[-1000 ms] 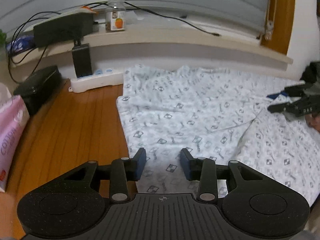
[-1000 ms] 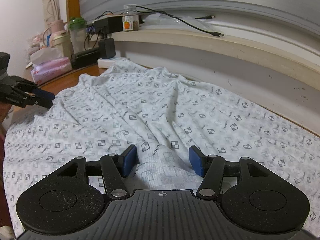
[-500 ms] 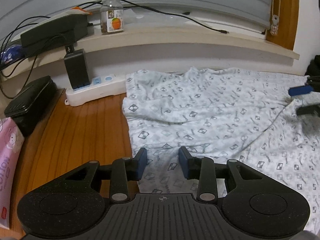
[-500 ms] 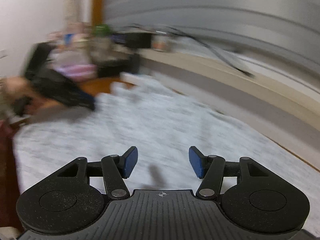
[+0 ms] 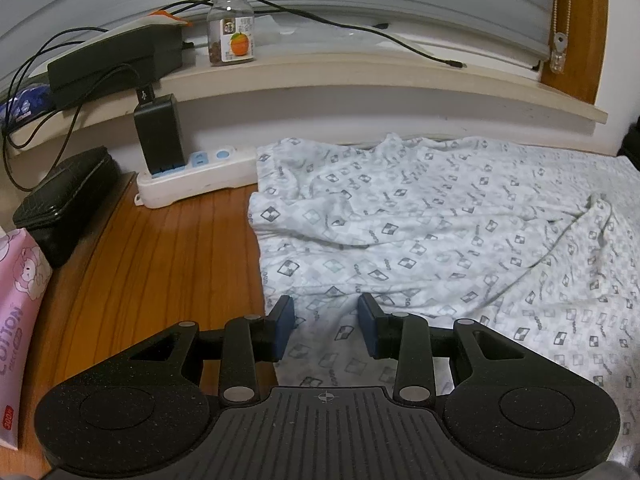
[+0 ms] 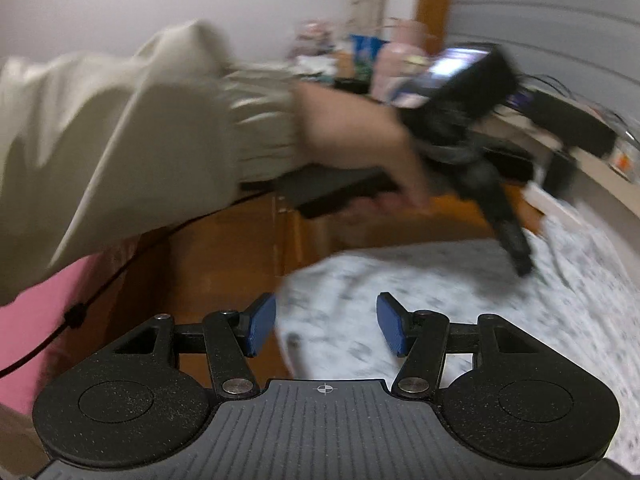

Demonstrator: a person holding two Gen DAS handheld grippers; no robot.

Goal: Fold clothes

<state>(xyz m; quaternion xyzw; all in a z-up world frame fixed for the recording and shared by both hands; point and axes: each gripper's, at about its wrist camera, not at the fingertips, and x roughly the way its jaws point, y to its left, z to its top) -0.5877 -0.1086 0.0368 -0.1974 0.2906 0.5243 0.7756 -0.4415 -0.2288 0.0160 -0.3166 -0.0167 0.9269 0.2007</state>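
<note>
A white shirt (image 5: 440,240) with a small checked print lies spread and creased on the wooden table (image 5: 160,272), one fold lying across its right part. My left gripper (image 5: 326,320) hovers open over the shirt's left edge, cloth lying flat under the gap. The right wrist view is blurred by motion. There my right gripper (image 6: 326,320) stands open above the shirt's (image 6: 440,300) near left corner with nothing pinched. A hand (image 6: 352,136) in a beige sleeve holds the left gripper (image 6: 522,264), which points down at the cloth.
A white power strip (image 5: 196,178) with a black charger (image 5: 160,136) sits at the shirt's far left corner. A black case (image 5: 64,204) and a pink tissue pack (image 5: 20,312) stand further left. A jar (image 5: 232,28) and cables rest on the ledge behind.
My right gripper has swung quickly leftward off the shirt's middle, where cloth bulged between its fingers, to the near left corner, rolling as it went. My left gripper shifted a little early on.
</note>
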